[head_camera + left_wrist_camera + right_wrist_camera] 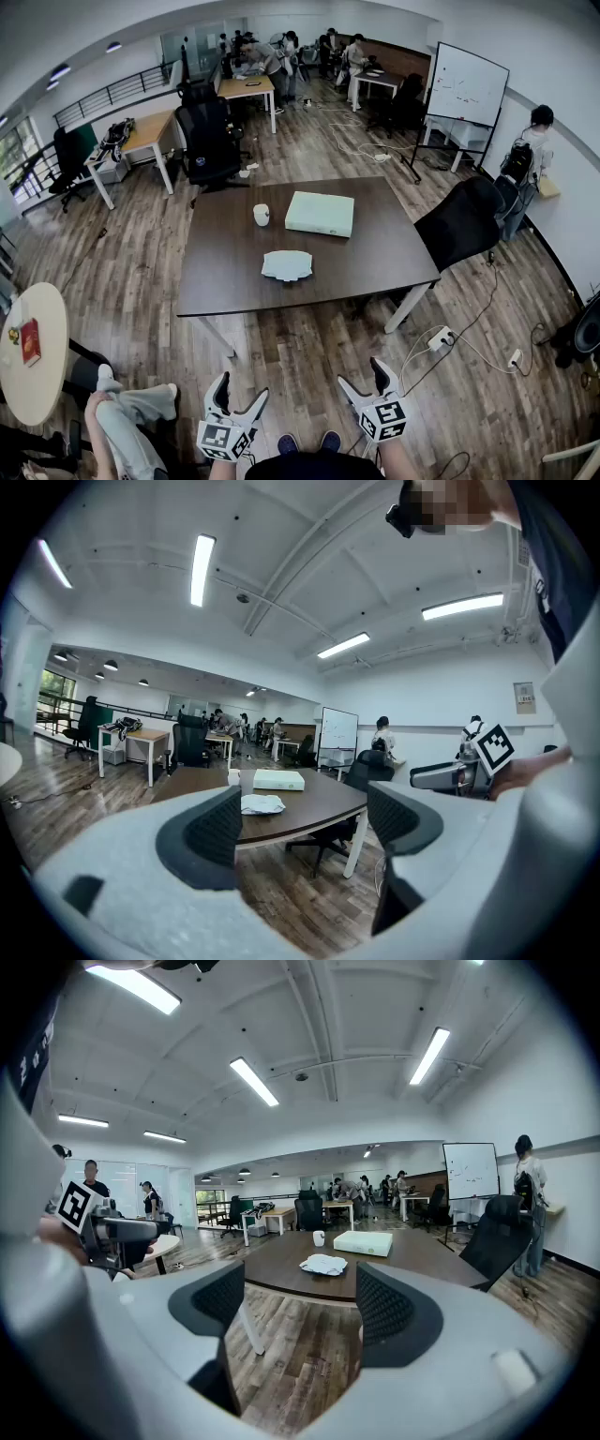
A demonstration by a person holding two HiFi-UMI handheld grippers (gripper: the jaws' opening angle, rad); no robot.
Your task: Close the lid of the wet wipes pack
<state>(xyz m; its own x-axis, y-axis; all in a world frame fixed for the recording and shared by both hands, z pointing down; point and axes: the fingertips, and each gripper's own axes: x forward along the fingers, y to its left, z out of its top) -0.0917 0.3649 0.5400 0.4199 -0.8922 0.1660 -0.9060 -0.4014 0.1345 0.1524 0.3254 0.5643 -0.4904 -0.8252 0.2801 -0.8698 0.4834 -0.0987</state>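
The wet wipes pack is a soft white packet lying near the front edge of the dark brown table; its lid is too small to make out. Both gripper views show it far ahead: the pack and the pack. My left gripper and right gripper hang low over the wooden floor, well short of the table. Each stands open with nothing between its jaws, as the left gripper and the right gripper show in their own views.
A pale flat box and a white cup sit behind the pack. A black office chair stands at the table's right end. A power strip and cables lie on the floor. A seated person's legs and a round table are at my left.
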